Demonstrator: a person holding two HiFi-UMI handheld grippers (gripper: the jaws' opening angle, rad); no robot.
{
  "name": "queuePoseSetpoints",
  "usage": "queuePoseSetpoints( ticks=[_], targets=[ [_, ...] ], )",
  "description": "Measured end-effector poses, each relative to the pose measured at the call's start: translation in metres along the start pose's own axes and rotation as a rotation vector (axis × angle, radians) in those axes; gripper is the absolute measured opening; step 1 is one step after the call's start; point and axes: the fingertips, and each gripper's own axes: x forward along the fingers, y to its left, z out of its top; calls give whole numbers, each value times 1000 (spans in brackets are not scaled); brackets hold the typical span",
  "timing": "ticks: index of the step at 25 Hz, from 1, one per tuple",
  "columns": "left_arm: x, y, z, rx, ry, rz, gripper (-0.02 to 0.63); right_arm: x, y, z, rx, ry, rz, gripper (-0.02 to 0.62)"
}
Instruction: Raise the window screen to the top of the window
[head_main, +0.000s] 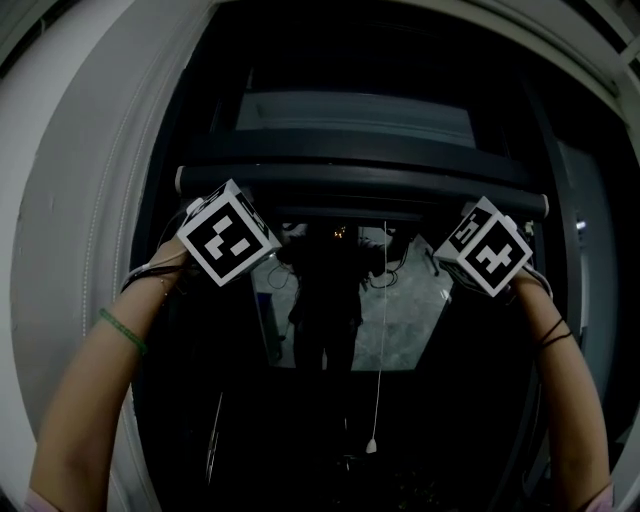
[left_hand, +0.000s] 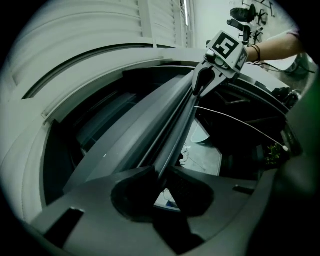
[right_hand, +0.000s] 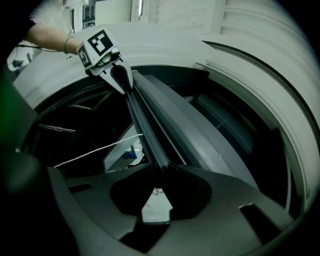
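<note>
The window screen's dark bottom rail (head_main: 360, 180) runs level across the upper part of the dark window opening. My left gripper (head_main: 255, 212) is shut on the rail's lower edge near its left end. My right gripper (head_main: 462, 222) is shut on it near the right end. In the left gripper view the rail (left_hand: 170, 125) runs out from between my closed jaws (left_hand: 162, 172) to the right gripper (left_hand: 202, 82). The right gripper view mirrors this, with the rail (right_hand: 155, 130) clamped at the jaws (right_hand: 162, 167) and the left gripper (right_hand: 120, 77) at its far end.
A thin white pull cord (head_main: 383, 300) hangs from the rail's middle and ends in a small bead (head_main: 371, 445). The pale window frame (head_main: 80, 250) curves round both sides. A greyish pane (head_main: 350, 120) sits above the rail. A dim reflection shows in the glass below.
</note>
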Motion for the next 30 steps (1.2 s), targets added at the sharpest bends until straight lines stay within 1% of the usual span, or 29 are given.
queuePoseSetpoints(
  ticks=[2,3,6,9,11,13,16,17,19,22,27,30],
  targets=[
    [-2,1,0,-34,-34,36,66,-2,-2,1,41,-39,-35,60],
    [-4,4,0,-68,-55,53,71,-3,-3,1,69,-56,-55,64],
    [-14,10,3,-205,-114,81,80,-9,-6,3,143,-92,-101,67],
    [-27,2,4,-283,-148,69,80,-21,-3,4,268,-157,-97,67],
    [-37,-13,4,-323,-169,31,80,-31,3,3,357,-206,-83,67],
    [-46,-37,1,-357,-188,-16,80,-41,17,-3,430,-242,-56,67],
    [-59,-75,-8,-387,-207,-62,80,-55,49,-15,532,-274,0,67],
    [-62,-87,-12,-413,-209,-75,80,-58,60,-20,562,-282,15,67],
    [-68,-112,-24,-489,-204,-98,80,-66,84,-29,611,-293,45,67],
    [-79,-157,-37,-580,-198,-131,80,-81,123,-48,661,-299,84,67],
    [-113,-246,-55,-682,-153,-207,80,-109,205,-82,725,-265,167,67],
    [-141,-293,-58,-744,-146,-244,80,-127,252,-97,765,-252,198,67]
  ],
)
